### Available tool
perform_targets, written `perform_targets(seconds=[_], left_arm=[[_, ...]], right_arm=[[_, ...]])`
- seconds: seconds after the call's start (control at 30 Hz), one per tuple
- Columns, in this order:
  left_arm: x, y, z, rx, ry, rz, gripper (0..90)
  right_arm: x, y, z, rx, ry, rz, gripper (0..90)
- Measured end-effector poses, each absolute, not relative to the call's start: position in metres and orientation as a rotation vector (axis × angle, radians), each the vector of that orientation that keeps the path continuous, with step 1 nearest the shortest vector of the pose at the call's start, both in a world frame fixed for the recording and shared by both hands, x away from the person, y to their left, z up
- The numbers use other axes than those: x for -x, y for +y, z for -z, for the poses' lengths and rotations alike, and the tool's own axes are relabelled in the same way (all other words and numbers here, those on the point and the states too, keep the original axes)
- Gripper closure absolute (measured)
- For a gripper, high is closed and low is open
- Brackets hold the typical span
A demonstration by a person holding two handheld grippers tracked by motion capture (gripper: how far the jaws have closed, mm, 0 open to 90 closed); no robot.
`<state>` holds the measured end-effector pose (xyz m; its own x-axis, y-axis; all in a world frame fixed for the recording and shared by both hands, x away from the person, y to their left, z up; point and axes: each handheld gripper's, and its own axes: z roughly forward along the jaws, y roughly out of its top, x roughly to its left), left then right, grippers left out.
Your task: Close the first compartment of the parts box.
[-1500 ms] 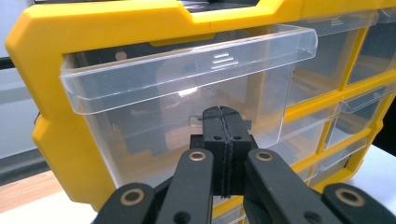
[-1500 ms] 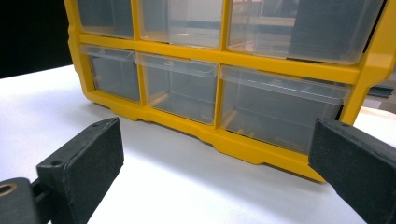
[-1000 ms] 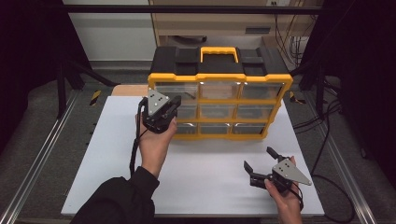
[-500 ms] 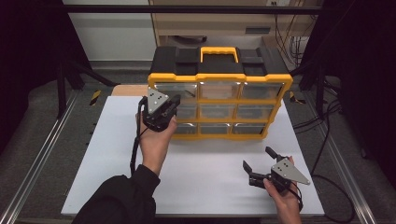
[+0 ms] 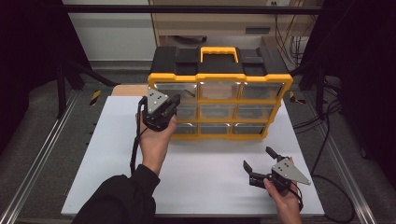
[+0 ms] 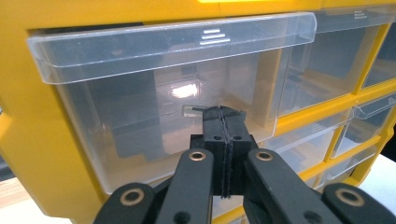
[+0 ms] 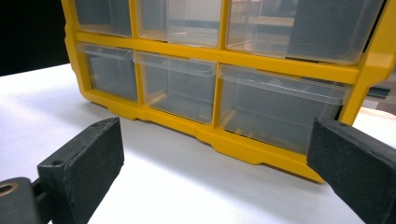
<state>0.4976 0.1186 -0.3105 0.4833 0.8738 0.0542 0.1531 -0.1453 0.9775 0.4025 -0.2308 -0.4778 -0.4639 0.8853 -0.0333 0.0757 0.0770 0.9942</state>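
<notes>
The left gripper [image 6: 223, 122], jaws fully closed with nothing between them, sits against the organizer's [image 5: 219, 79] clear drawer [image 6: 159, 107]. The right gripper [image 5: 258, 157] rests on the table [image 5: 112, 140], jaws wide open and empty.

Black sleeve [image 5: 119, 198], black claws [image 5: 161, 114], grey three-cornered plates [image 5: 156, 99], trailing black cables [image 5: 135, 149]

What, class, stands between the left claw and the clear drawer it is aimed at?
Nothing visible. The left claw, jaws shut together with nothing between them, sits right at the front of the top-left clear drawer of the yellow organizer; whether it touches cannot be told.
</notes>
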Motion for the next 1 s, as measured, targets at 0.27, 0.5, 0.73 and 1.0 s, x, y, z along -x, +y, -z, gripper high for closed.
perform_targets(seconds=[0.27, 0.5, 0.73, 1.0], left_arm=[[-0.4982, 0.1175, 0.3091, -1.614, 0.904, -0.814, 89.3], [-0.4995, 0.1172, 0.3092, -1.616, 0.903, -0.818, 89.3], [-0.5020, 0.1174, 0.3100, -1.613, 0.908, -0.816, 89.3], [-0.5043, 0.1165, 0.3096, -1.616, 0.909, -0.818, 89.2]], right_arm=[[-0.4029, -0.2311, 0.4779, -0.969, 1.658, -1.463, 3.9], [-0.4030, -0.2301, 0.4783, -0.965, 1.666, -1.466, 3.7], [-0.4032, -0.2298, 0.4787, -0.966, 1.670, -1.464, 3.8], [-0.4033, -0.2301, 0.4787, -0.968, 1.669, -1.465, 3.8]])
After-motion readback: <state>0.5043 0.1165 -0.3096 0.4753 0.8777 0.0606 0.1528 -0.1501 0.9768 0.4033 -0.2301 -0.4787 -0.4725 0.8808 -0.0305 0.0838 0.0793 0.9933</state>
